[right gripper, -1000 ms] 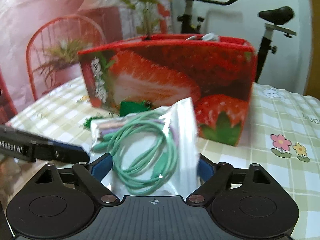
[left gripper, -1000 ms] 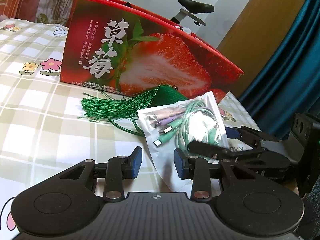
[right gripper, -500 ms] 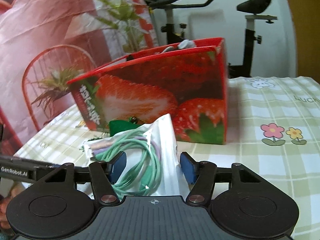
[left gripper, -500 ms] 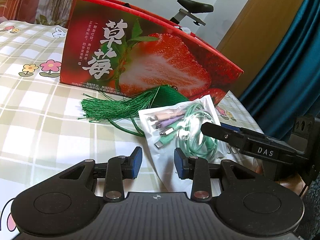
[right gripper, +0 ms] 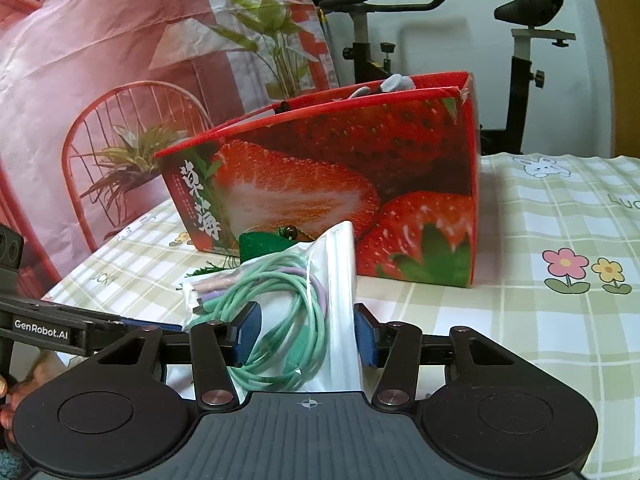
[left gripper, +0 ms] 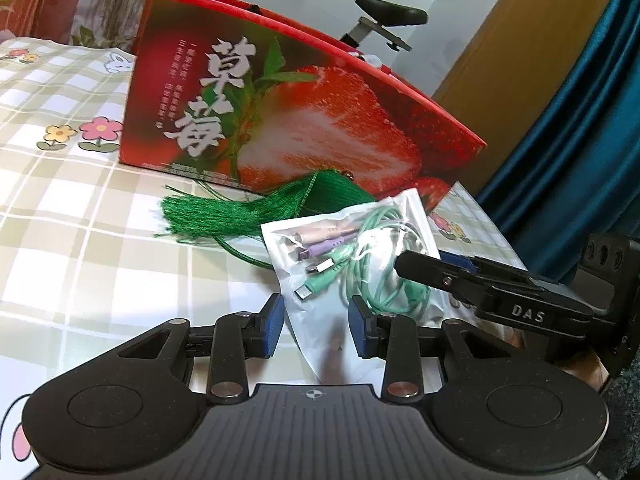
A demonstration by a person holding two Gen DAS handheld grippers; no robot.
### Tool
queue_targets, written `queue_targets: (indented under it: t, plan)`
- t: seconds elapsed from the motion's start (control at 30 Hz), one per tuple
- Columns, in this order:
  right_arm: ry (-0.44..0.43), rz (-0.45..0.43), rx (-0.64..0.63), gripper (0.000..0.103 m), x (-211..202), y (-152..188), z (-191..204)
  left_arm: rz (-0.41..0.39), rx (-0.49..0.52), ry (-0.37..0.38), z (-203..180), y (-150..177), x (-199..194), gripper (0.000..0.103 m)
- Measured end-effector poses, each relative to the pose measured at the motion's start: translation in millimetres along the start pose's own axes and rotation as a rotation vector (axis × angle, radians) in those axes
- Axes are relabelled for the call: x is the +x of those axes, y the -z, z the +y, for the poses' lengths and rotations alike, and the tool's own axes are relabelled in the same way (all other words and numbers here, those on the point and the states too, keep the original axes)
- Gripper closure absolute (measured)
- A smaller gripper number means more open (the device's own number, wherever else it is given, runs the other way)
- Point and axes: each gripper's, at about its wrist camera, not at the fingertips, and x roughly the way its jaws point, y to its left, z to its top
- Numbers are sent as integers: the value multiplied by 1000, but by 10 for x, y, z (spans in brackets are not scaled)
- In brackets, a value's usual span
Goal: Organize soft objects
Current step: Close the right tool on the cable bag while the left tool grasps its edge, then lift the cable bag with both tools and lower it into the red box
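Observation:
A clear bag of coiled green and purple cables (left gripper: 360,256) (right gripper: 296,312) lies on the checked tablecloth (left gripper: 80,208) in front of the red strawberry box (left gripper: 320,120) (right gripper: 340,184). My right gripper (right gripper: 306,334) has the bag between its blue pads. Its jaws are closing and squeeze the bag so that it buckles upward. From the left wrist it shows as a black finger (left gripper: 436,270) across the bag. My left gripper (left gripper: 316,326) hovers over the bag's near corner, jaws partly apart, not pressing. A green tassel (left gripper: 208,216) (right gripper: 264,242) lies against the box.
The box is open on top with grey items (right gripper: 394,82) sticking out. An exercise bike (right gripper: 520,40) stands behind the table. A blue curtain (left gripper: 580,140) hangs past the table edge. A hand (right gripper: 8,396) holds the left gripper's handle.
The right gripper's jaws have narrowed around the cable bag and the gripper has rolled slightly. The bag now stands folded upward between the pads. The left gripper has kept still.

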Motion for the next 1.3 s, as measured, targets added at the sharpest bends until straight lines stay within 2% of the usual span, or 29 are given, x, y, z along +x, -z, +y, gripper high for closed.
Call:
queue_targets:
  t: [0.13, 0.27, 0.33, 0.43, 0.53, 0.67, 0.87, 1.3]
  plan:
    - [10, 2, 4, 56, 7, -2, -9, -28, -14, -44, 41, -12, -29, 66]
    - [55, -24, 113, 45, -7, -10, -157, -31, -15, -45, 44, -21, -42, 65]
    - [57, -63, 185, 48, -67, 8, -262, -32, -14, -46, 40, -22, -46, 65]
    - [50, -90, 222, 58, -114, 30, -328, -34, -20, -42, 56, -22, -48, 65]
    - [38, -83, 181, 61, -98, 32, -283, -34, -19, -41, 51, -22, -47, 64]
    - [16, -48, 124, 64, -42, 11, -187, -37, -19, -28, 46, -15, -44, 58]
    - [-10, -41, 109, 72, -47, 6, -147, -21, -8, 16, 2, 3, -23, 57]
    - [-37, -5, 12, 75, -1, 5, 4, -12, -12, 26, -21, 10, -16, 58]
